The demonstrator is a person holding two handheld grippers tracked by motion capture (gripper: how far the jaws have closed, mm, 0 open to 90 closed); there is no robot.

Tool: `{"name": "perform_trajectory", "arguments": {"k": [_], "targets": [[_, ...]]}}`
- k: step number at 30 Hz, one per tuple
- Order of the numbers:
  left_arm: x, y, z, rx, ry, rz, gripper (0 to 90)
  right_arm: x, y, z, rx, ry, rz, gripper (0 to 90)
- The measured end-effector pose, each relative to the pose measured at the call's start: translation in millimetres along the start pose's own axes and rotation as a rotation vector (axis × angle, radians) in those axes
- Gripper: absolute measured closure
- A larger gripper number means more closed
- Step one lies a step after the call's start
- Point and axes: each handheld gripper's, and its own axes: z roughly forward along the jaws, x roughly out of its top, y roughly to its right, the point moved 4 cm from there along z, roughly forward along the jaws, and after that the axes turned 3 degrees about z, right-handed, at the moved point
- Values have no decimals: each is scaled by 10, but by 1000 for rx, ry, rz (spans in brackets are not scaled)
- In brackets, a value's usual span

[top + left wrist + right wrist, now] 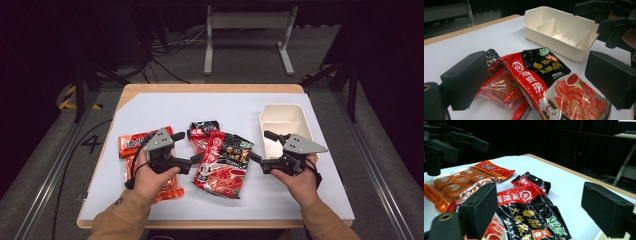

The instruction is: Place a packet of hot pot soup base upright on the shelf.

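Both claws spread wide, empty — left claw [196, 159], right claw [256, 158] flank sauce packet [222, 164].

Four food packets: two red-and-black [223, 164] [201, 134], two orange [134, 143] [167, 190]; one cream tray [282, 126].

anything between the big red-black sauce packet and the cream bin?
Nothing: bare white table between the sauce packet and the cream bin, seen in the high view.

Both forearms wear tan sleeves. The left gripper [196, 150] and right gripper [259, 147] are black, each topped by a grey three-cornered plate with small dark holes. A black cable trails from each, and their jaws are blocky black pads.
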Motion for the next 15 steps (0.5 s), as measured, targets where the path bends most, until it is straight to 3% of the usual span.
{"name": "perform_trajectory", "arguments": {"k": [8,15], "targets": [[-33,-88,301,-2,-74,-27,109,12,38,-32,5,1,-6,196],[-129,-151,567,-30,-143,-86,206,12,33,-44,25,-17,-5,272]]}}
